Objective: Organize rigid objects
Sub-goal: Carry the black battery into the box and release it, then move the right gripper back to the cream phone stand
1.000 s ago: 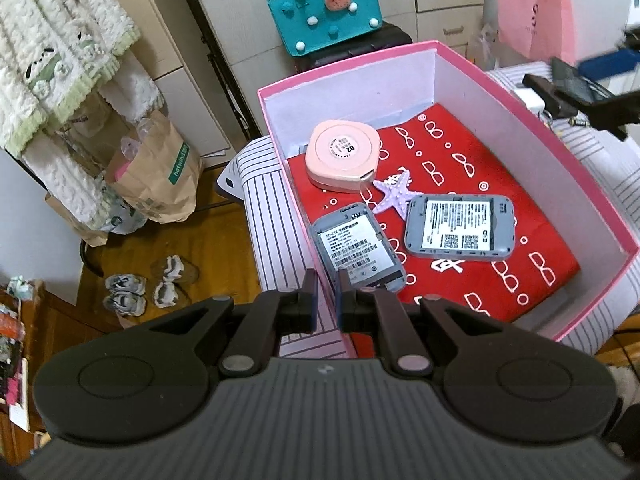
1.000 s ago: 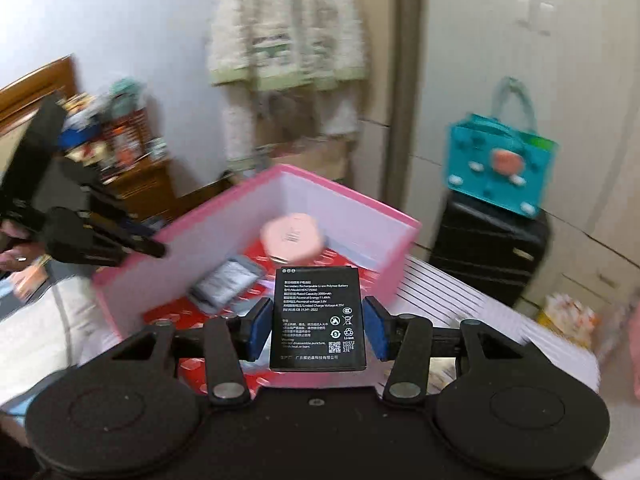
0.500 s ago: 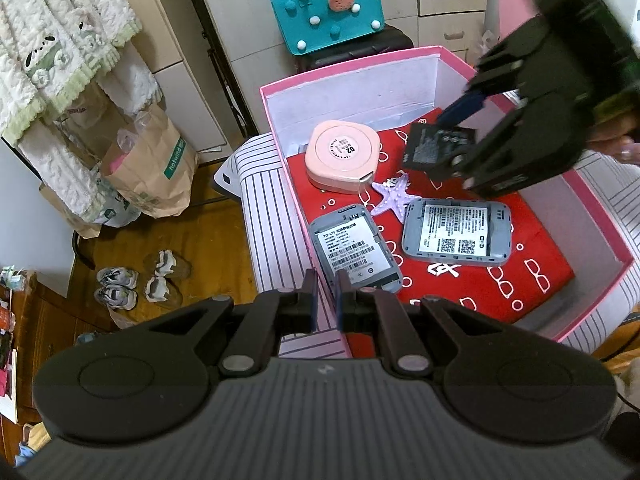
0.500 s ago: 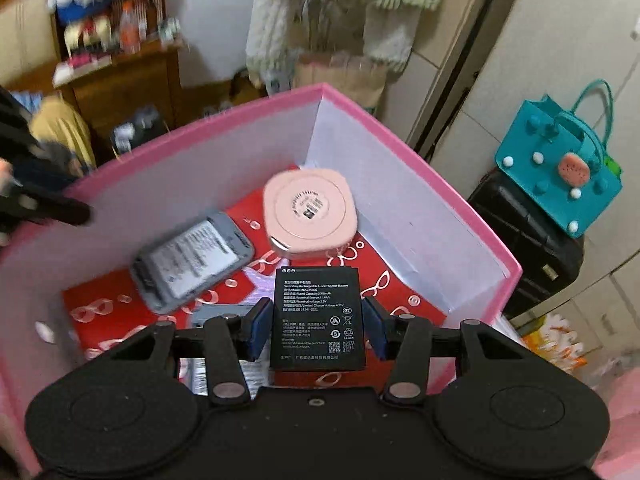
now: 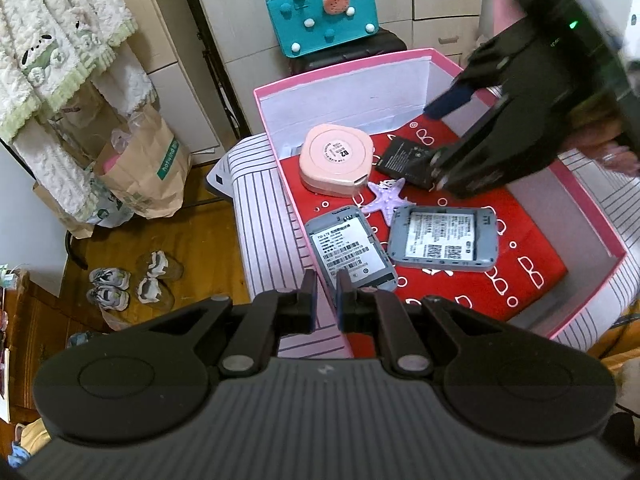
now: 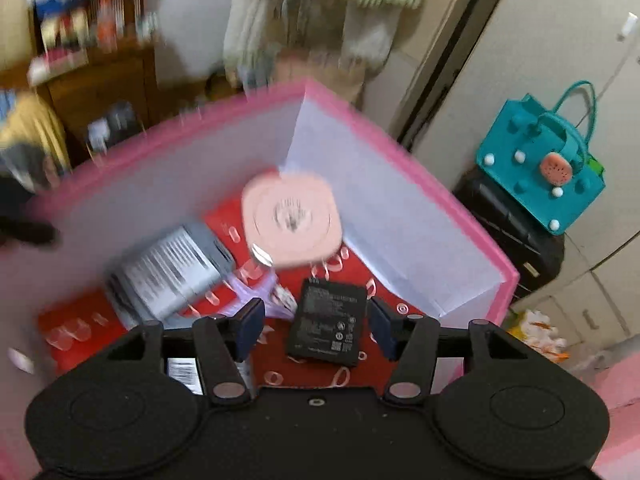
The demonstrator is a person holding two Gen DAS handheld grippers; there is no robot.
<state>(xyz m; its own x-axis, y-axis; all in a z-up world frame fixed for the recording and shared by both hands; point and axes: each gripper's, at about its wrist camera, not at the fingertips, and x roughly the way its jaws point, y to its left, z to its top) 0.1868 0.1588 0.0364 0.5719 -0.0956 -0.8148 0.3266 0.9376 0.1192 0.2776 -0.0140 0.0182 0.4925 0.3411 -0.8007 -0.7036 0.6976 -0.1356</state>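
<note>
A pink box with a red lining holds a pink round-cornered case, a purple starfish, two grey routers and a black battery. My right gripper is open inside the box, and the battery lies flat on the lining between its spread fingers. In the left wrist view the right gripper hangs over the box's far right part. My left gripper is shut and empty, above the box's near left wall.
The box sits on a striped cushion. A teal bag stands on a black suitcase behind it. A paper bag and shoes are on the wooden floor at left. Clothes hang at far left.
My right gripper went down into the box, opened and let go of the battery, which now lies on the red lining beside the pink case. My left gripper stayed put.
</note>
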